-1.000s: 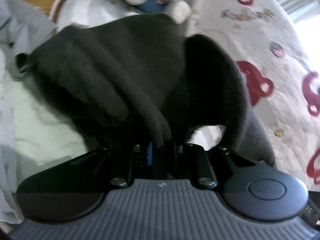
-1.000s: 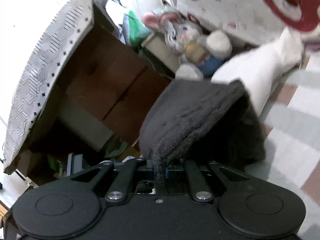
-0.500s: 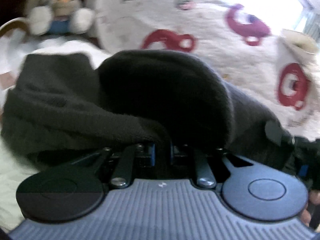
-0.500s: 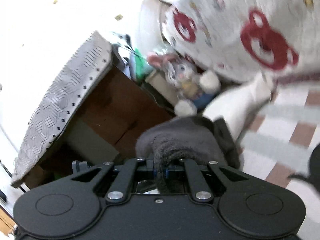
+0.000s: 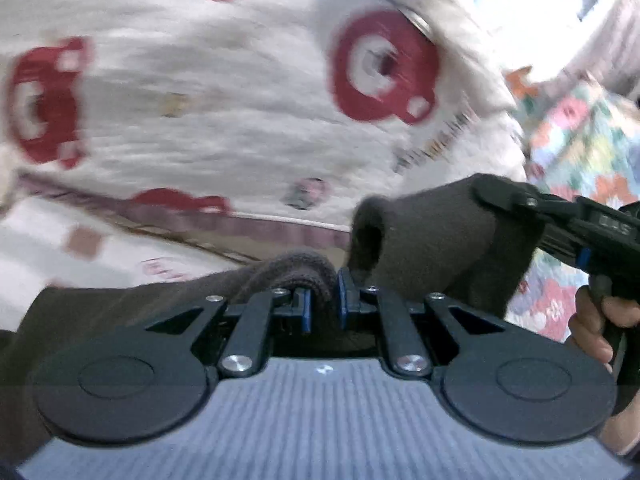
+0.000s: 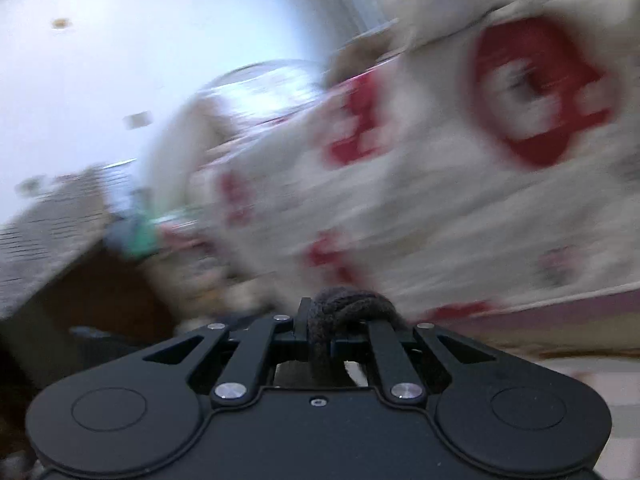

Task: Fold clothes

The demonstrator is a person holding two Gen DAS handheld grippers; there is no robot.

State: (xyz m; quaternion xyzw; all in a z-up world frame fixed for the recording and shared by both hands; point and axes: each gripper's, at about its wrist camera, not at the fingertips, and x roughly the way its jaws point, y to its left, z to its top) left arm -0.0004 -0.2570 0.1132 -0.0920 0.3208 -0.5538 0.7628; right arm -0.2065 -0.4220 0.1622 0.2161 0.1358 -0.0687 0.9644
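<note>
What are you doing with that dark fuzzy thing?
A person is folding clothes with a handheld gripper in each hand. The dark grey garment is pinched at one edge in the left gripper, whose jaws are easing open slightly with the cloth between them, and at another edge in the right gripper. In the left view the right gripper reaches in from the right, with the person's hand on its handle. Behind hangs a white blanket with red prints. The pictures are blurred.

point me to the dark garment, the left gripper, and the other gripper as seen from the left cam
dark garment (image 5: pixel 436 236), left wrist view, on the knit fold stretched between the grippers.
left gripper (image 5: pixel 322 300), left wrist view, midway between its blue-padded fingertips.
right gripper (image 5: pixel 500 200), left wrist view, at its tip on the cloth.
</note>
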